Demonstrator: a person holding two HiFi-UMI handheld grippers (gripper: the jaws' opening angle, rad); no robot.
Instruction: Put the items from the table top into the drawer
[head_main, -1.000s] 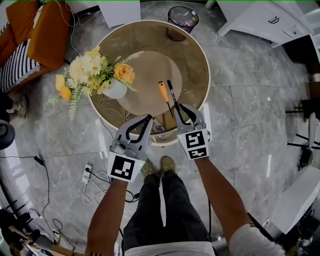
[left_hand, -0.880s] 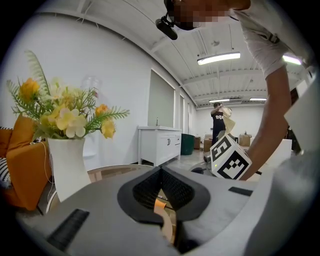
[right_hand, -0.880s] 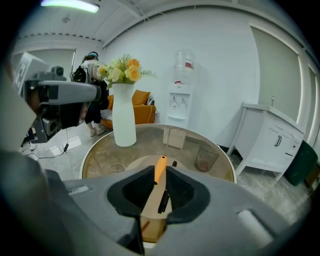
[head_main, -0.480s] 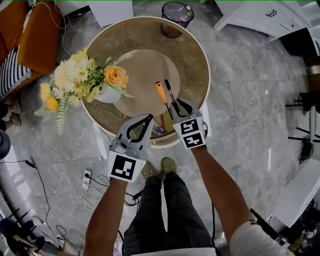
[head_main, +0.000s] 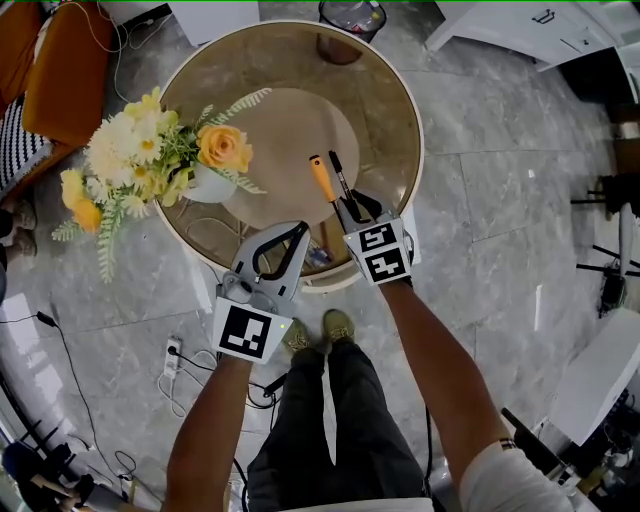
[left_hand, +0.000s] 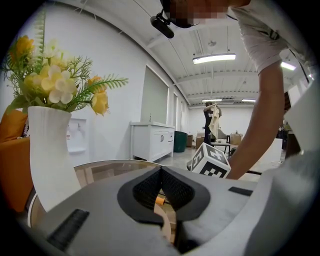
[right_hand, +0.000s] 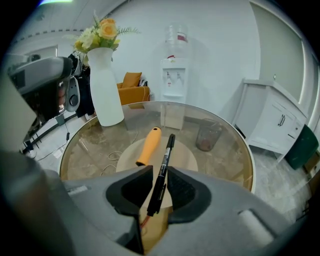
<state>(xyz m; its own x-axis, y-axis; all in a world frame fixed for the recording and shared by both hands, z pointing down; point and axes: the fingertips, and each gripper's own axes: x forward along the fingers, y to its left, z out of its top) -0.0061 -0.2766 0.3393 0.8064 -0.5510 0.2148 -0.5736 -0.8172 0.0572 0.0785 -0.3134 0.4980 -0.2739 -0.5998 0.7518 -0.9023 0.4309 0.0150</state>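
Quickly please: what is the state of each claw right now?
Left claw: closed, empty.
Right claw: open, just been opening; slim black pen lies between its jaws, not gripped.

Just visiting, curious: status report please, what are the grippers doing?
Left gripper shut, empty. Right gripper jaws just opened, straddling black pen, not gripping. Orange screwdriver lies close beside pen.

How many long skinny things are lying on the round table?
2. An orange-handled screwdriver lies near the middle of the glass table. A black pen lies right beside it, on its right. The flowers could hide more.
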